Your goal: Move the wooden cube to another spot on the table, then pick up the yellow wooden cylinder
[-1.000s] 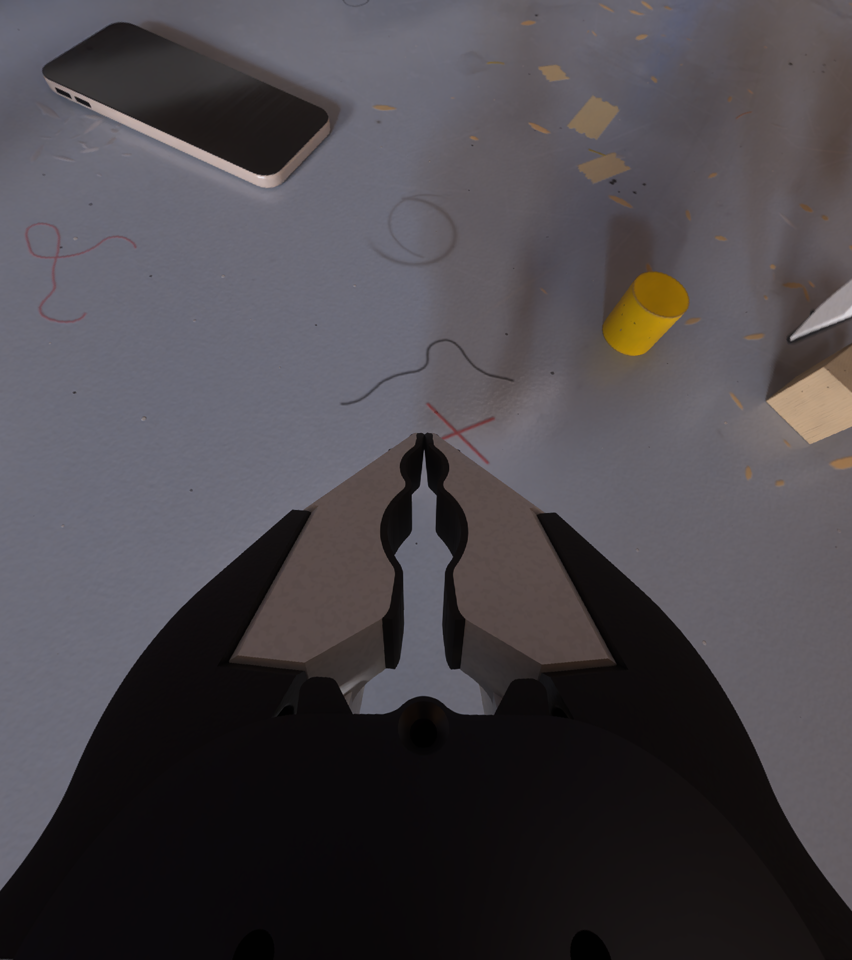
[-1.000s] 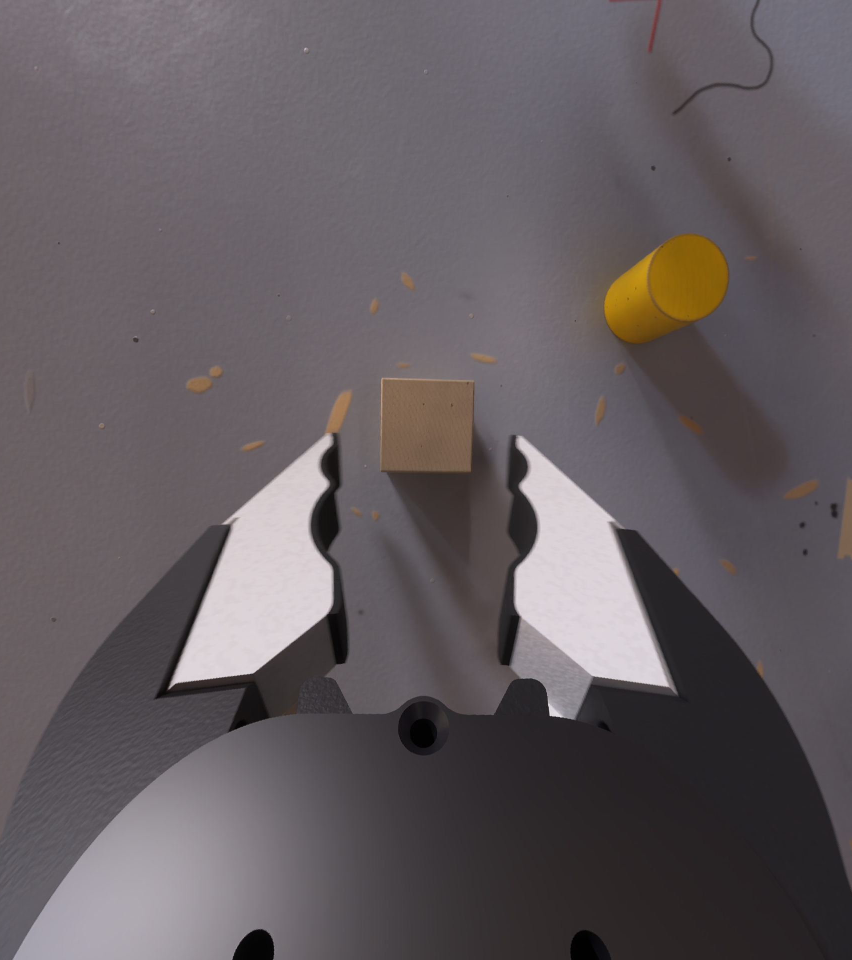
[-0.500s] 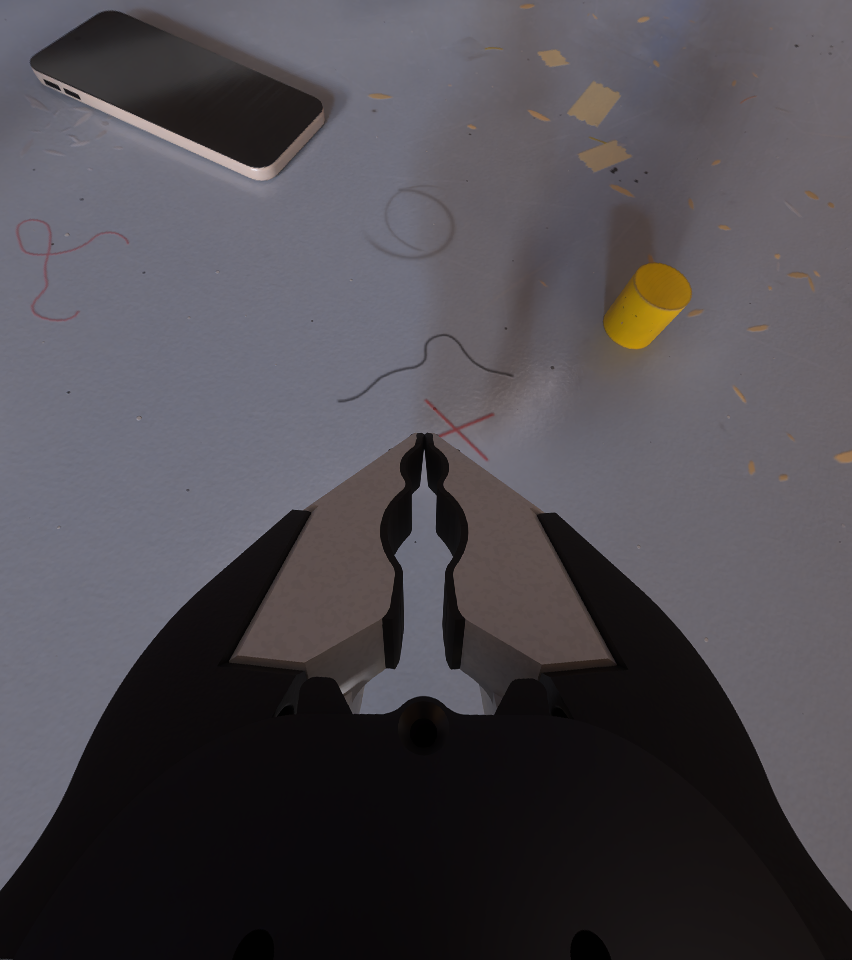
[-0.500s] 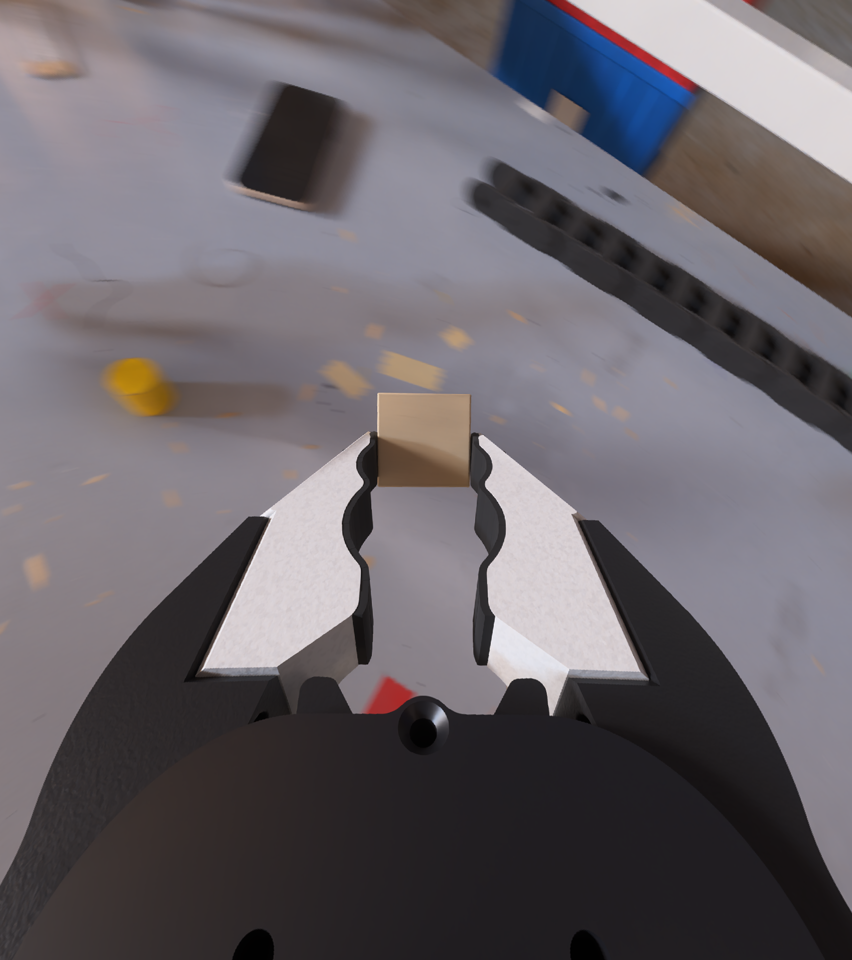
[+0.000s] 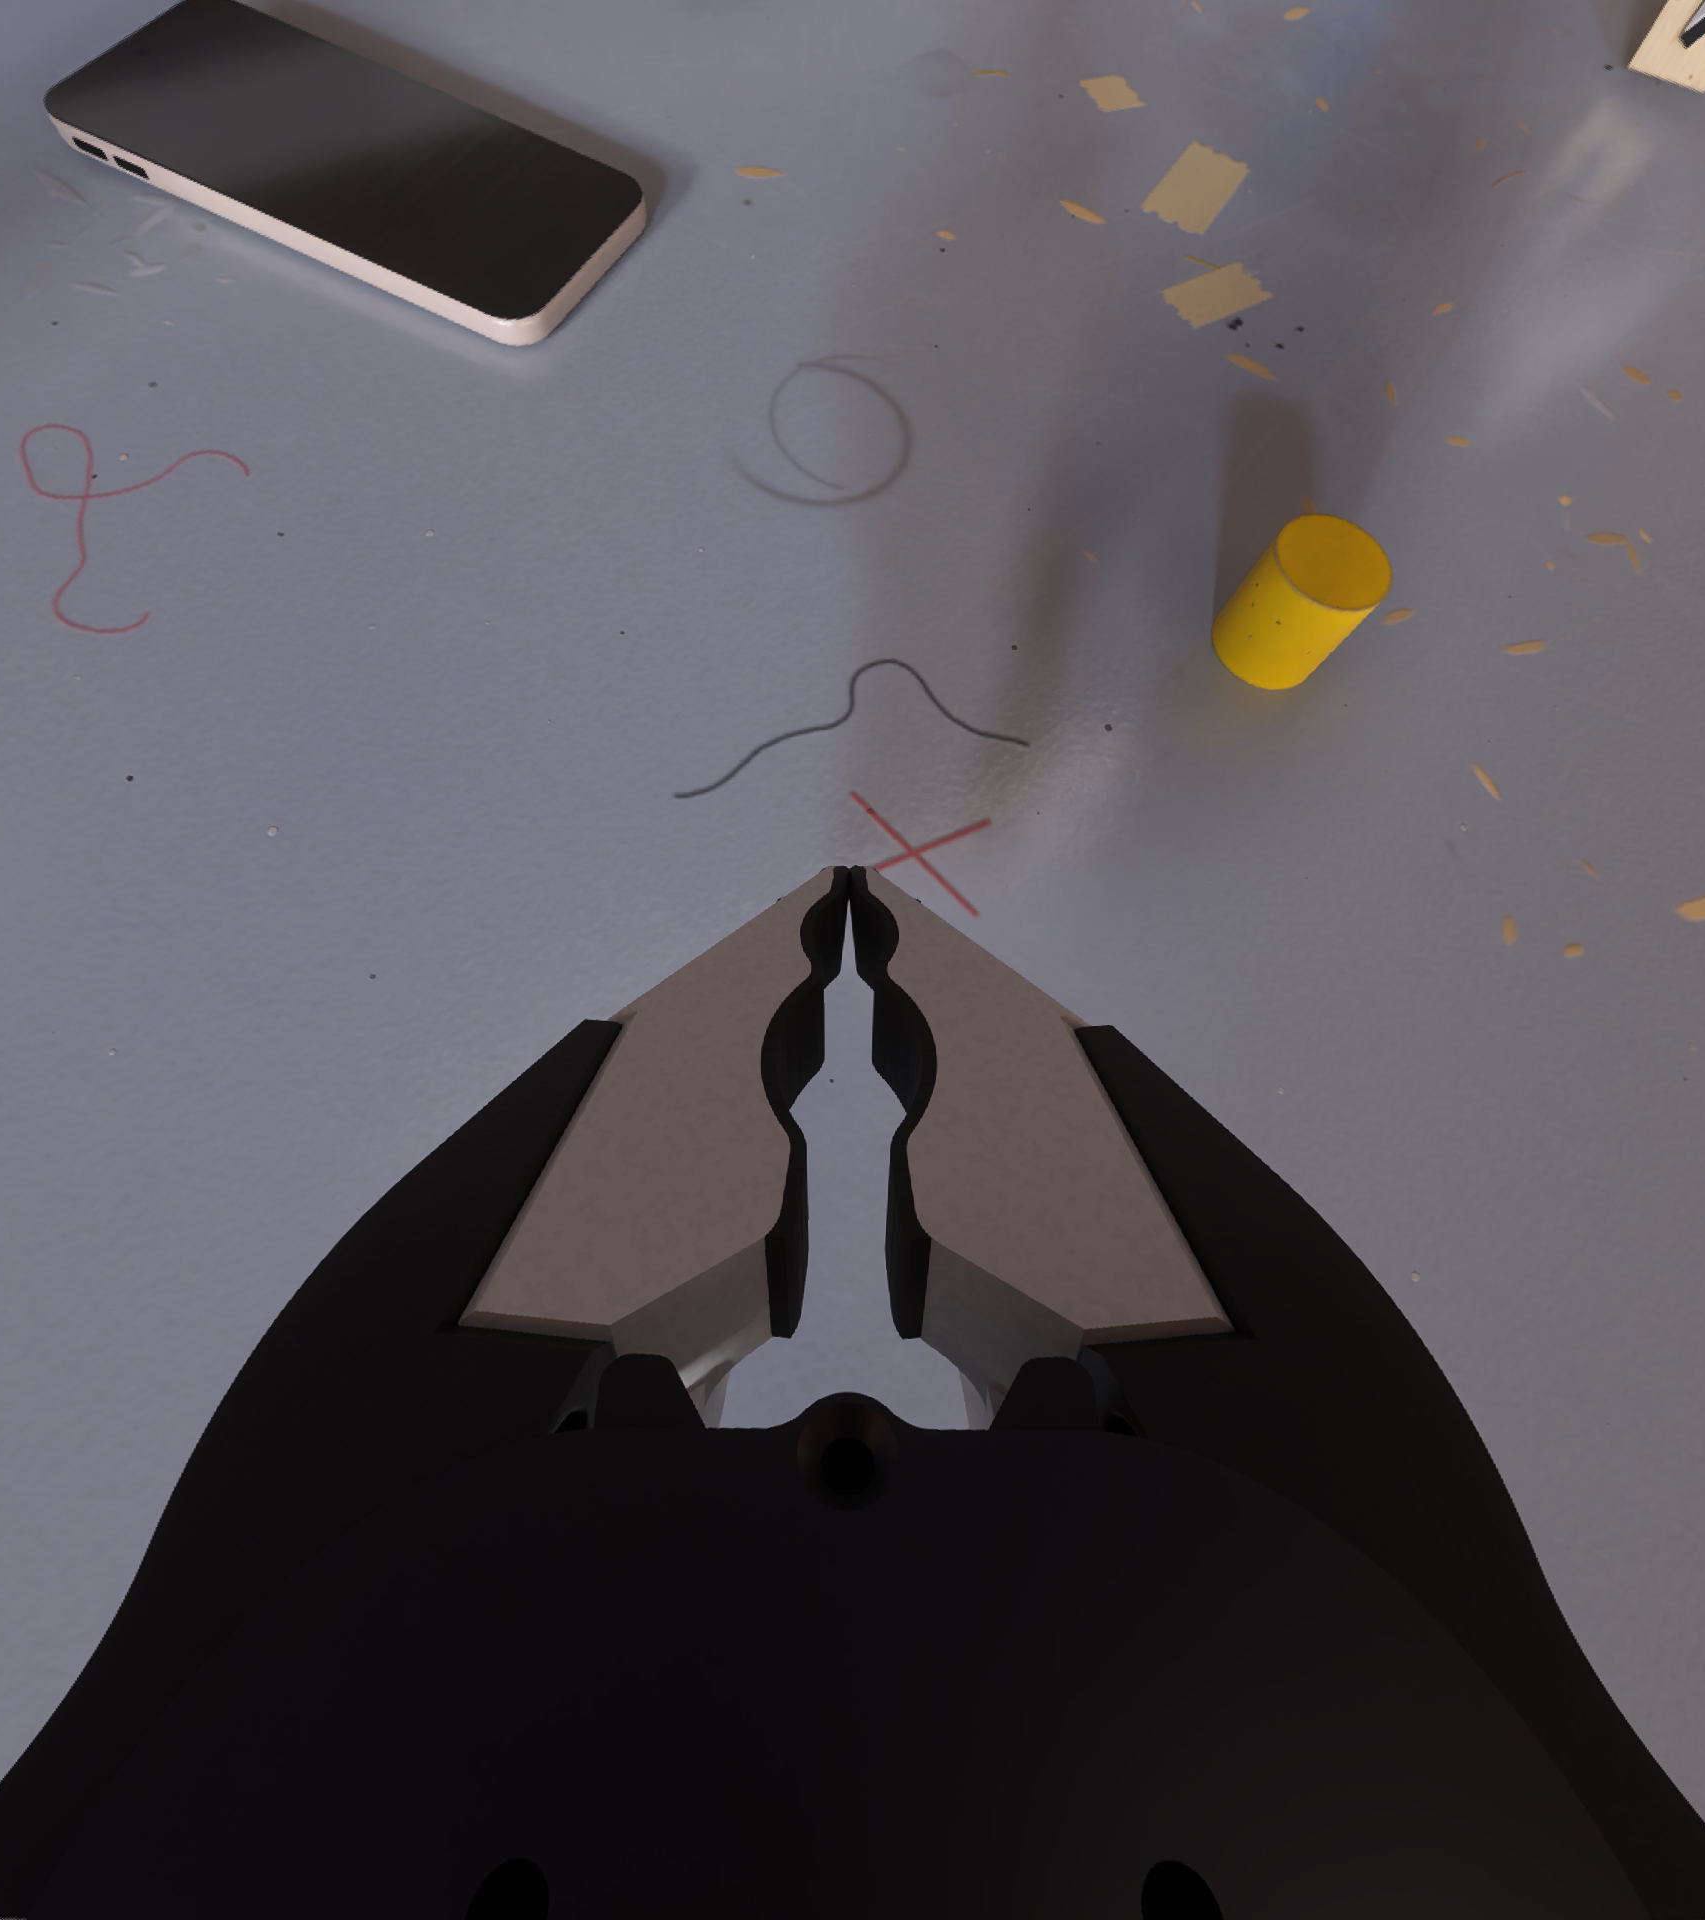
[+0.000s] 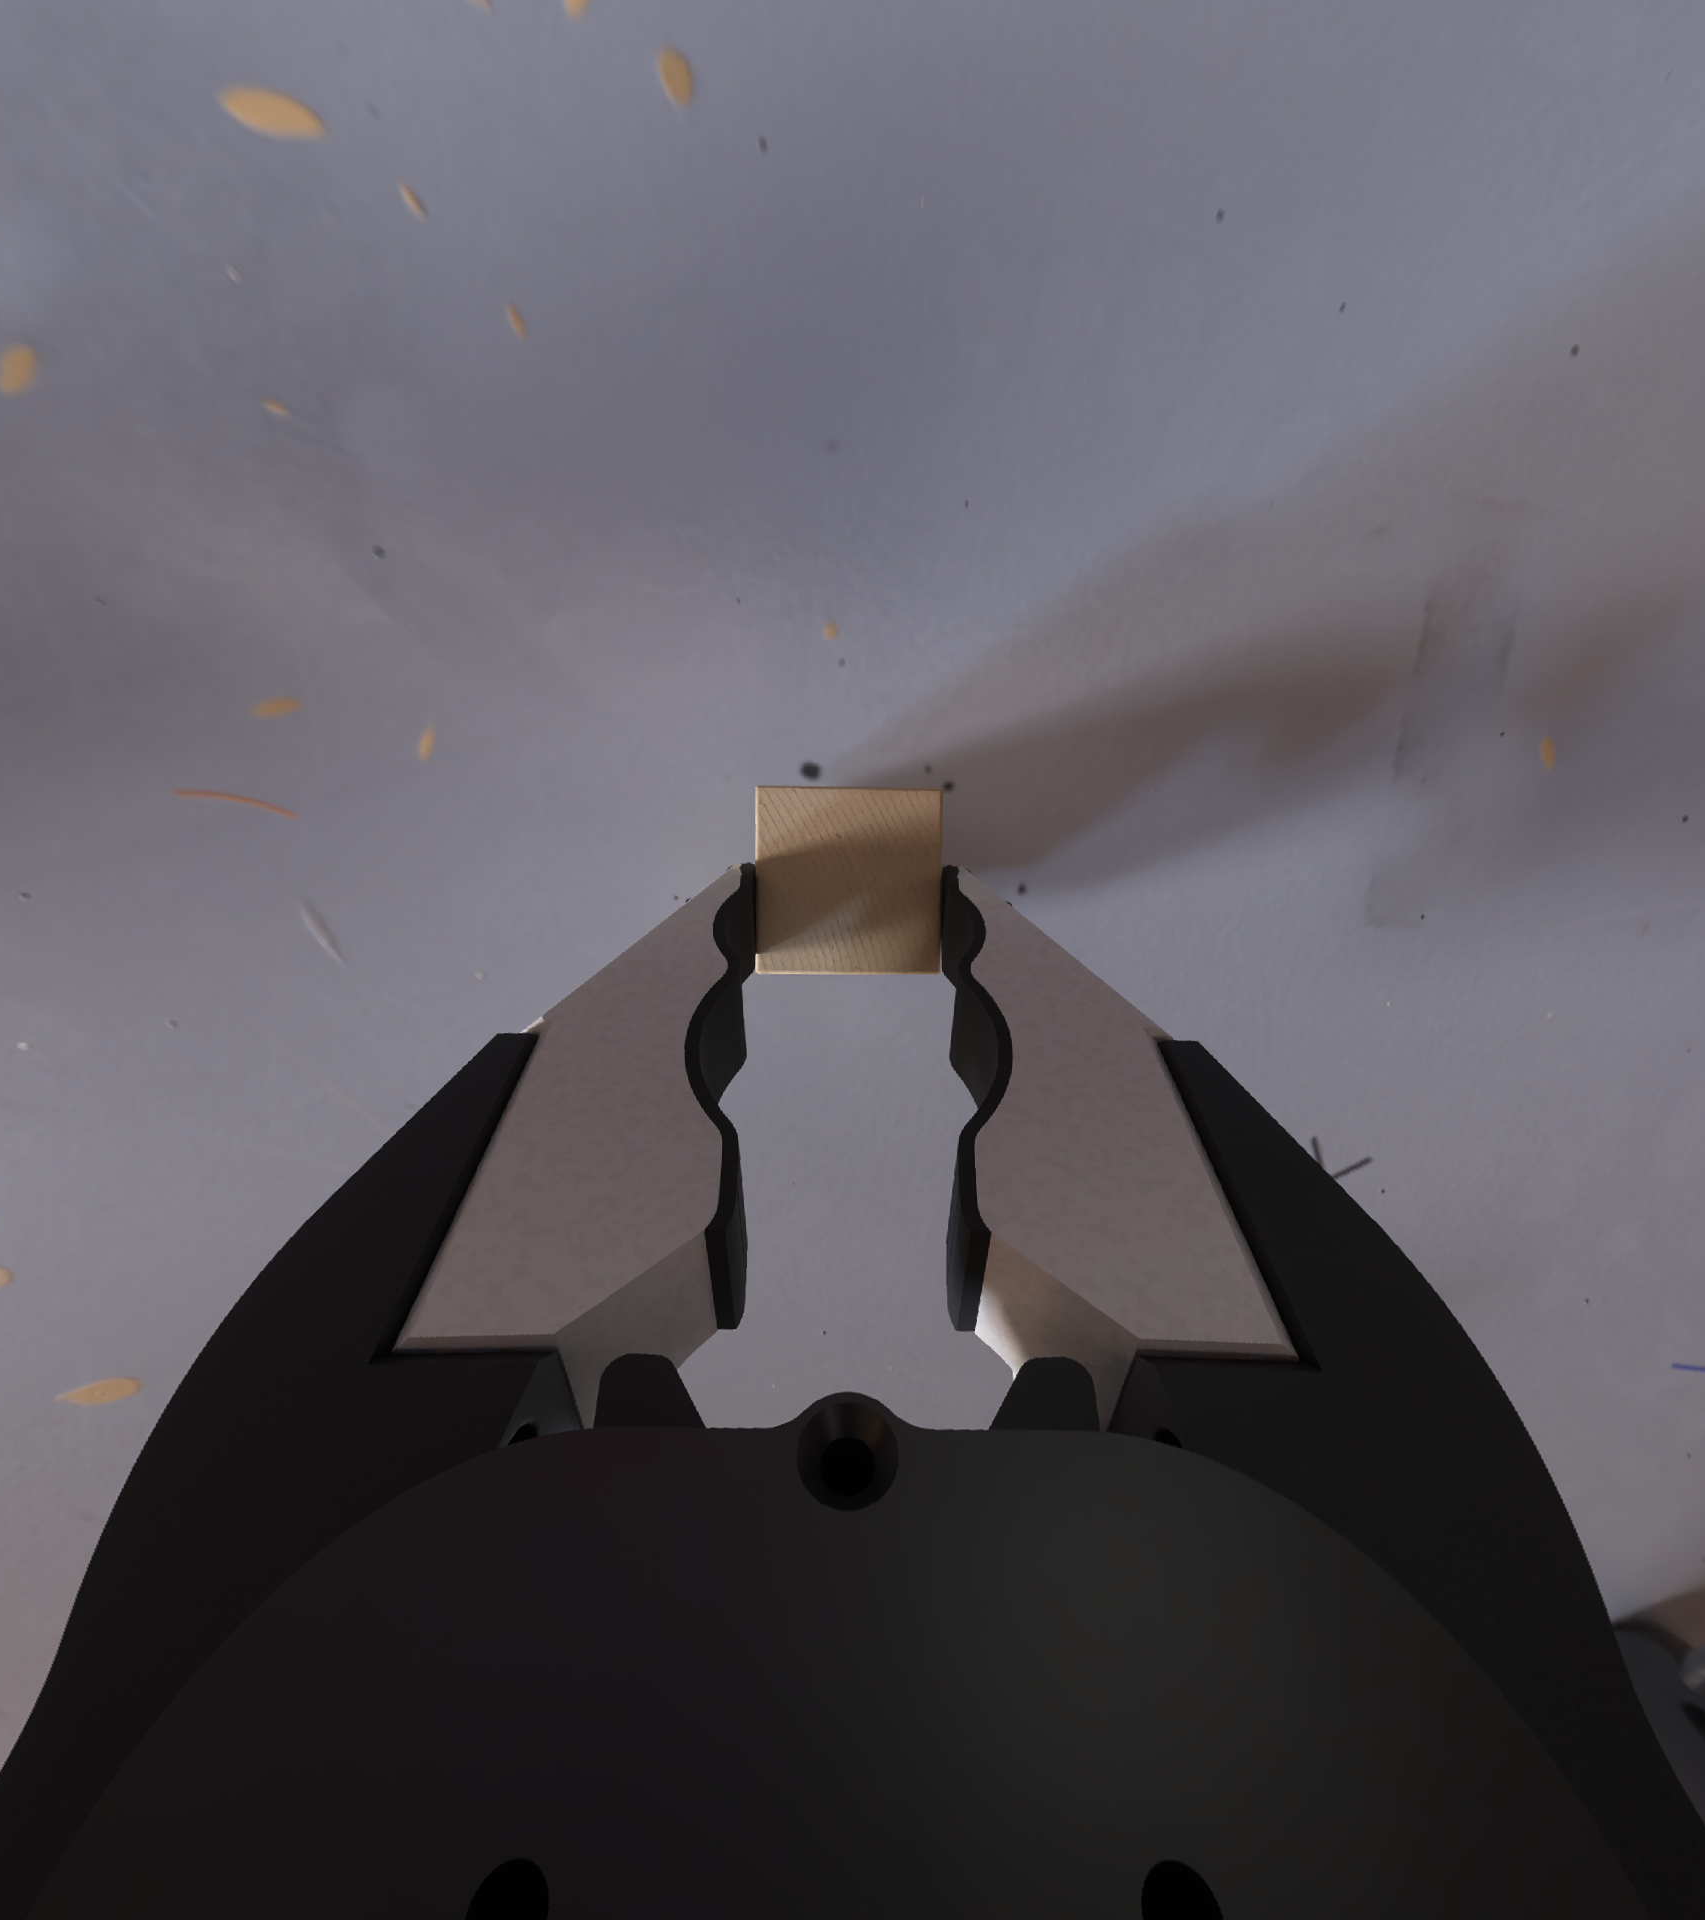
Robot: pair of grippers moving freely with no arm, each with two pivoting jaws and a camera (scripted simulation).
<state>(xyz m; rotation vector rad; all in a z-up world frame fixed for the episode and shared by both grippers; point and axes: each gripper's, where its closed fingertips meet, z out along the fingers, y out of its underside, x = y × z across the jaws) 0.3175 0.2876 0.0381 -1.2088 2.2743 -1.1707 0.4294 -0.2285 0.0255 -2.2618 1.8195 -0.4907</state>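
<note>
Wooden cube (image 6: pixel 846 881), now far-right, in right gripper (image 6: pixel 848 904); yellow wooden cylinder (image 5: pixel 1299 603) tilted.

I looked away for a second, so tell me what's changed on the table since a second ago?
The right tongs closed on the wooden cube and carried it from beside the yellow cylinder to a farther spot, at the top right corner of the left wrist view. The left tongs stayed shut and still; the cylinder and the phone kept their places.
</note>
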